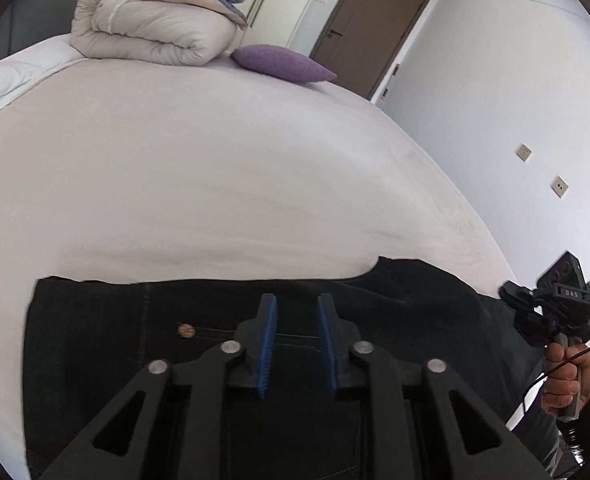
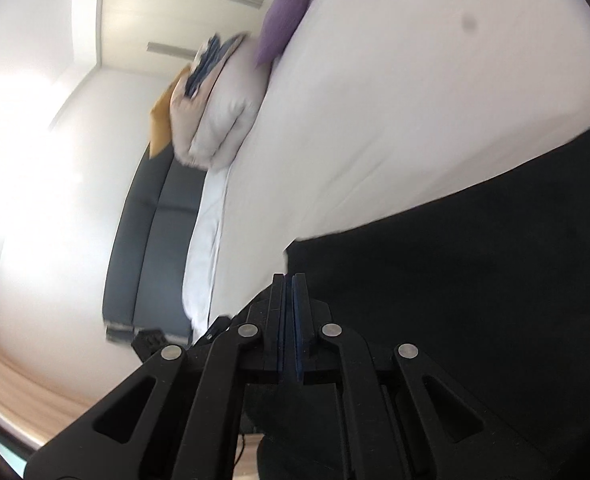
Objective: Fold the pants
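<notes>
Black jeans lie flat on the near edge of the white bed, waistband to the left with a metal button showing. My left gripper is open, its blue pads hovering just over the pants near the waist. The right gripper shows at the far right, held by a hand at the pants' right end. In the right wrist view the right gripper has its pads pressed together at the edge of the black pants; whether cloth is between them is hard to tell.
A rolled beige duvet and a purple cushion sit at the far end of the bed. A brown door and white wall are to the right. A dark headboard and wooden floor appear in the right wrist view.
</notes>
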The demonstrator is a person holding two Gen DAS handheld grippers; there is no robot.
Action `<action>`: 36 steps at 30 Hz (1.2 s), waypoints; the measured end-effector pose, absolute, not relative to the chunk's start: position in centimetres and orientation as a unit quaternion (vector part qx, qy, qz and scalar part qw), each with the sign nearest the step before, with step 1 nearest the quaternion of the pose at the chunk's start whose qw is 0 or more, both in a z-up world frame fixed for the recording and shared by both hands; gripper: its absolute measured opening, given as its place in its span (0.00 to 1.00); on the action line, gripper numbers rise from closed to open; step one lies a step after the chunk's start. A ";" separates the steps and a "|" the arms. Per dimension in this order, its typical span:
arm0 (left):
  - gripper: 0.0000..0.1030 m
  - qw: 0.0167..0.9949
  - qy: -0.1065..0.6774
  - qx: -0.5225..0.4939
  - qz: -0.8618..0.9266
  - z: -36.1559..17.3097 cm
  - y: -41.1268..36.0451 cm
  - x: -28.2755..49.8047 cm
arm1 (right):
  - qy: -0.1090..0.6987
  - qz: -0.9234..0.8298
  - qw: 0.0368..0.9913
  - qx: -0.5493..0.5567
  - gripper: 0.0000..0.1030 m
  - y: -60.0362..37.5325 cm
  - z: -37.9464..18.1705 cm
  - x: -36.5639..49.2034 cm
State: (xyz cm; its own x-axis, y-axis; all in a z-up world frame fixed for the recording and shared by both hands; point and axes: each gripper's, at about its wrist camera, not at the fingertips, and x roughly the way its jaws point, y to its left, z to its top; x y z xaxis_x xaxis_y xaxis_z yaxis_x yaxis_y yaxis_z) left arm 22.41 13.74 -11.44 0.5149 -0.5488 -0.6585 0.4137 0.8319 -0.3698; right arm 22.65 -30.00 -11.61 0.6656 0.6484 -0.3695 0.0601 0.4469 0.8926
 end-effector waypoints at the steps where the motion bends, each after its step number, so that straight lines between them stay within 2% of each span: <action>1: 0.11 0.862 0.419 -0.072 -0.277 -12.0 13.1 22.7 | 0.378 0.207 0.762 0.483 0.03 -27.5 -11.9 24.7; 3: 0.10 0.852 0.453 -0.055 -0.258 -14.8 12.0 23.5 | 0.422 0.233 0.743 0.464 0.03 -21.6 -13.6 27.6; 4: 0.07 0.845 0.469 -0.059 -0.250 -16.3 12.1 24.0 | 0.441 0.236 0.736 0.457 0.03 -20.9 -15.4 24.9; 7: 0.05 0.838 0.467 -0.111 -0.259 -18.1 13.9 24.6 | 0.480 0.202 0.734 0.436 0.03 -15.4 -18.5 29.2; 10: 0.05 0.839 0.465 -0.100 -0.264 -17.9 13.5 24.7 | 0.467 0.182 0.722 0.477 0.00 -16.6 -21.2 32.0; 15: 0.05 0.836 0.461 -0.122 -0.273 -18.5 13.9 25.4 | 0.418 0.146 0.745 0.500 0.00 -23.2 -20.8 35.8; 18: 0.05 0.839 0.458 -0.116 -0.272 -18.6 13.5 25.3 | 0.377 0.096 0.724 0.570 0.00 -28.7 -21.5 36.1; 22: 0.05 0.840 0.458 -0.113 -0.270 -18.6 13.5 25.2 | 0.344 0.093 0.769 0.531 0.00 -31.0 -17.0 32.8; 23: 0.05 0.843 0.457 -0.104 -0.264 -18.3 13.2 25.1 | 0.340 0.109 0.772 0.526 0.03 -30.6 -16.0 31.7; 25: 0.04 0.850 0.457 -0.083 -0.246 -17.3 12.3 24.2 | 0.354 0.141 0.769 0.514 0.03 -29.2 -14.6 28.0; 28: 0.09 0.847 0.447 -0.069 -0.278 -15.3 9.5 22.5 | 0.398 0.138 0.742 0.522 0.03 -25.4 -17.3 25.8; 29: 0.11 0.843 0.449 -0.064 -0.288 -14.9 8.0 22.0 | 0.408 0.124 0.724 0.542 0.00 -26.4 -19.8 23.5; 31: 0.12 0.830 0.457 -0.041 -0.316 -14.9 4.6 20.6 | 0.375 0.134 0.713 0.577 0.00 -28.0 -21.4 21.6; 33: 0.12 0.825 0.472 -0.009 -0.312 -15.9 2.1 20.0 | 0.364 0.096 0.739 0.558 0.00 -29.8 -20.3 20.6; 35: 0.12 0.822 0.483 -0.034 -0.302 -17.3 2.2 20.5 | 0.338 0.073 0.736 0.583 0.00 -33.9 -21.1 17.0; 36: 0.03 0.821 0.483 -0.056 -0.299 -17.7 2.9 20.6 | 0.322 0.060 0.737 0.591 0.00 -35.9 -21.3 15.3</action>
